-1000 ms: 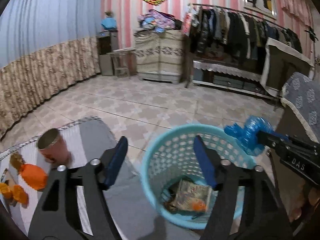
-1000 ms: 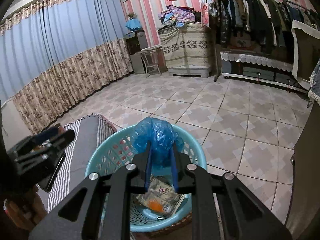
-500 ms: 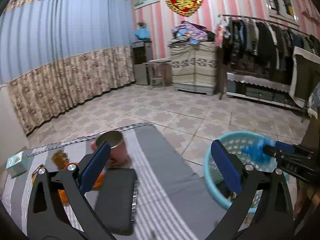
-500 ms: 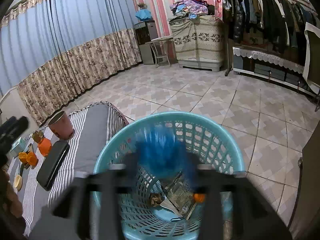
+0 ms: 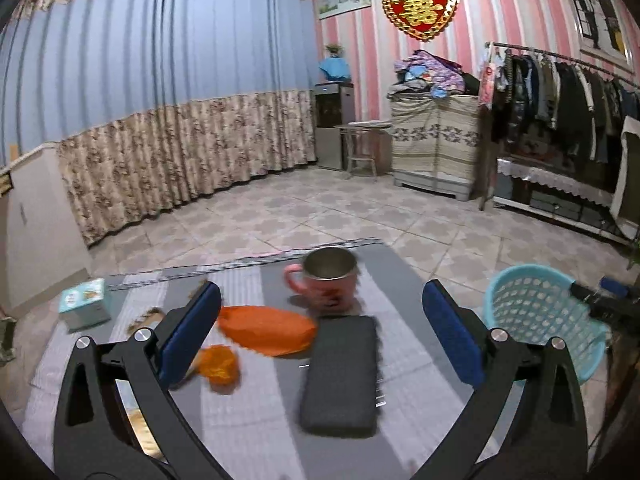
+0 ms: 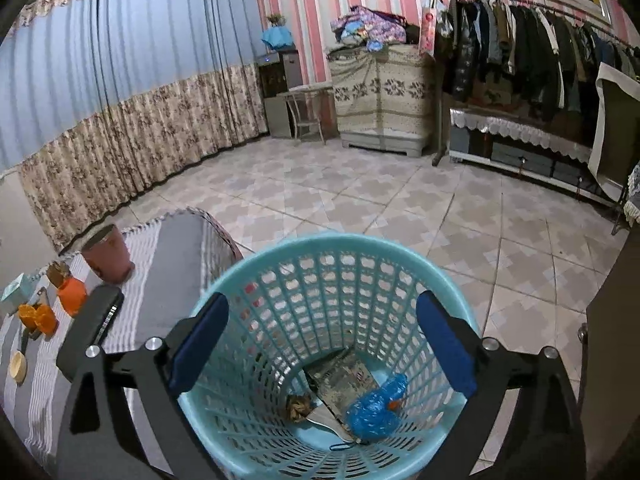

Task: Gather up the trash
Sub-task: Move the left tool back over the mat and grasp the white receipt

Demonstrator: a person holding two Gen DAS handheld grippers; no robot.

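My right gripper (image 6: 322, 344) is open and empty above the light blue basket (image 6: 400, 248). A crumpled blue plastic bag (image 6: 374, 408) lies at the basket's bottom beside a printed wrapper (image 6: 340, 380) and a brown scrap (image 6: 298, 404). My left gripper (image 5: 320, 336) is open and empty over the striped table (image 5: 248, 416). Below it lie an orange bag (image 5: 266, 330) and an orange crumpled piece (image 5: 218, 364). The basket (image 5: 536, 312) shows at the right in the left wrist view, with the right gripper's tip (image 5: 612, 288) above it.
On the table stand a pink metal mug (image 5: 330, 282), a dark grey case (image 5: 342, 372) and a small teal box (image 5: 84, 308). A brown scrap (image 5: 144, 316) lies near the box. A tiled floor, curtains, a cabinet and a clothes rack lie beyond.
My right gripper opened and the blue bag dropped into the basket. My left gripper swung left from over the basket to over the table.
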